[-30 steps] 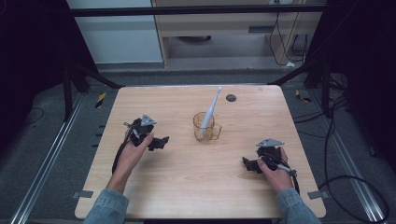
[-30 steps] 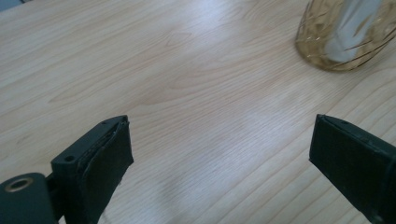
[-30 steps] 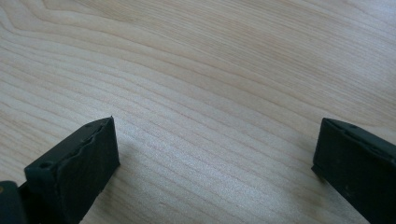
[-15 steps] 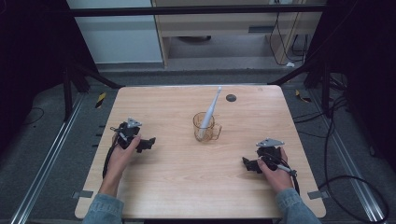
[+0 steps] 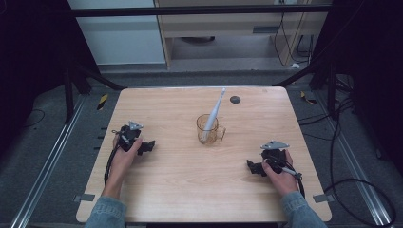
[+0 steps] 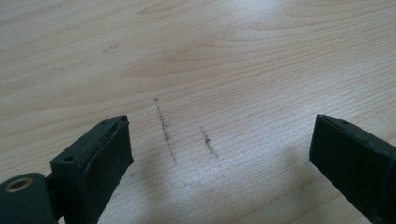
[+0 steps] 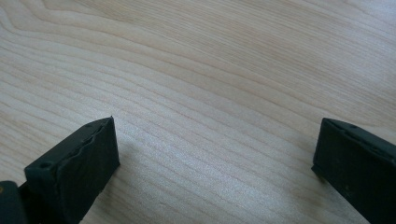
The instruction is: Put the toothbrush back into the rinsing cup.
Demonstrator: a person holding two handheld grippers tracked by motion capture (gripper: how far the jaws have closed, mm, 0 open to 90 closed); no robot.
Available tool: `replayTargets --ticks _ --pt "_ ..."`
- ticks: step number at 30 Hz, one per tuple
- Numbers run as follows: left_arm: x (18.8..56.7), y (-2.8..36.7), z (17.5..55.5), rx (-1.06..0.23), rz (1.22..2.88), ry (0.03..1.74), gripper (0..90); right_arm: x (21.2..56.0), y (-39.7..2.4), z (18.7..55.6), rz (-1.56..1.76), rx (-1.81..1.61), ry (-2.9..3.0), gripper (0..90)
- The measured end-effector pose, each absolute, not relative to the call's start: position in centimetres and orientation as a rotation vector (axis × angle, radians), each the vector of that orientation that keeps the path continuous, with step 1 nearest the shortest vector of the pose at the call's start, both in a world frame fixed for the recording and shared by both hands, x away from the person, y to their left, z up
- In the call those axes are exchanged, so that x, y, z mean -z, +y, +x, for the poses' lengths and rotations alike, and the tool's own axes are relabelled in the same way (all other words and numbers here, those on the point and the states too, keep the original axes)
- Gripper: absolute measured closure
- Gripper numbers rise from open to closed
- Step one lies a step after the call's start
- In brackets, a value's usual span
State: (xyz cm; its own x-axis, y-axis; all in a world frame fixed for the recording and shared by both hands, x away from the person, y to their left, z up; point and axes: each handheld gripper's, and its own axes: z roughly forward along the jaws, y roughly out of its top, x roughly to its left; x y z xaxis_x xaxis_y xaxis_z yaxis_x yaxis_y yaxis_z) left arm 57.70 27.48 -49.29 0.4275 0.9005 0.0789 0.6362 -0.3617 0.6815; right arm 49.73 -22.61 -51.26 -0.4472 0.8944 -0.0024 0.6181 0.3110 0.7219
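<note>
A clear amber mug [image 5: 208,129] stands near the middle of the wooden table [image 5: 190,190]. A white electric toothbrush [image 5: 214,113] leans in it, head up toward the far side. My left gripper [image 5: 148,147] rests low over the table's left part, well left of the mug. Its jaws stand wide apart in the left gripper view, left gripper [image 6: 219,154] open over bare wood with faint dark scuff marks [image 6: 164,128]. My right gripper [image 5: 251,166] sits at the front right, also apart from the mug. In the right gripper view, right gripper [image 7: 215,158] is open with only wood grain between its jaws.
A small dark round hole [image 5: 235,99] sits near the table's far edge, right of the toothbrush tip. Metal rails and cables run along the floor on both sides. A cabinet stands behind the table.
My left gripper has drawn back from near the mug toward the table's left side and come down low. The right gripper, mug and toothbrush have stayed put.
</note>
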Motion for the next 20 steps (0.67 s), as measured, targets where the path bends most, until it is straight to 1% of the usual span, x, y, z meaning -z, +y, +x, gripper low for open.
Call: replayTargets --ticks 8,11,13,20 --pt "50.0 27.2 58.1 -0.568 2.115 1.303 4.7 51.3 -22.6 49.7 1.342 -0.927 2.18 0.3" --pt "50.3 27.1 58.2 -0.538 2.094 1.296 2.2 51.3 -22.6 49.7 1.345 -0.928 2.179 0.3" --pt "50.7 27.2 58.1 -0.551 2.064 1.272 0.0 51.3 -22.6 49.7 1.343 -0.928 2.18 0.4" --pt "50.7 27.2 58.1 -0.552 2.064 1.272 0.0 51.3 -22.6 49.7 1.345 -0.928 2.179 0.4"
